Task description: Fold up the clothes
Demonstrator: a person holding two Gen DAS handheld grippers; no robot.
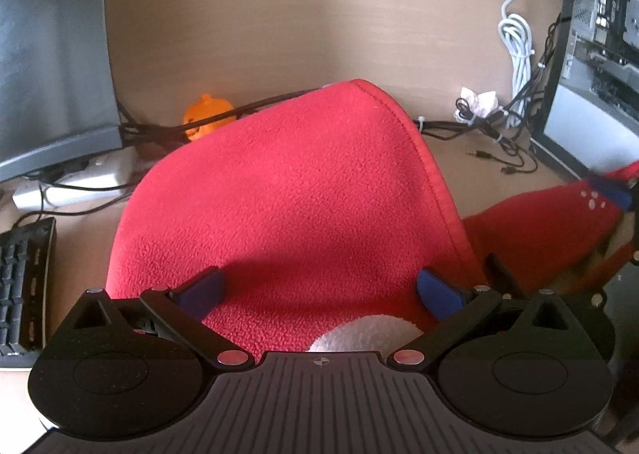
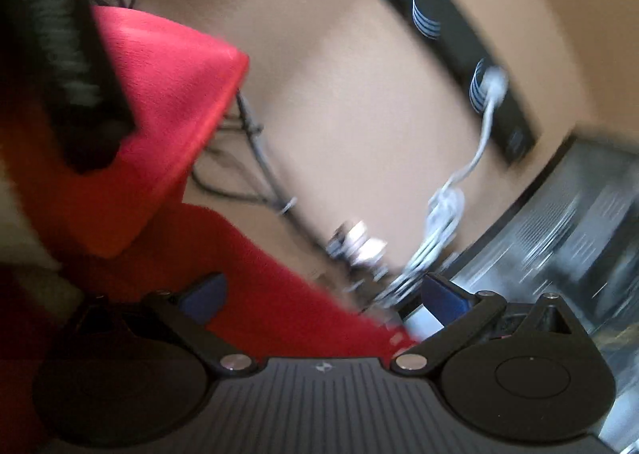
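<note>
My left gripper stood wide open, its blue pads spread to either side of the red fleece garment with nothing pinched between them. The fleece rose in a hump right in front of that gripper, its stitched hem curving down the right side and a patch of white pile showing at the near edge. The rest of the cloth trailed off to the right, where I could just make out the blue tip of my right gripper against it. The right wrist view was smeared with motion. My right gripper also looked spread wide, with red cloth lying across the left of the gap, and I could not tell whether either pad touched it. A folded corner of the fleece stood up ahead of it, partly behind the blurred dark body of the left gripper. I judged that with neither gripper closed on anything, the raised fold could slump back flat or fall askew before I secured it. The desk behind was crowded: an orange pumpkin figure, black cables, a white coiled cable and a keyboard at the left. If I swept the cloth forward too fast, the hem could catch the cables or knock the pumpkin over, and I thought the fast right hand the likelier cause.
</note>
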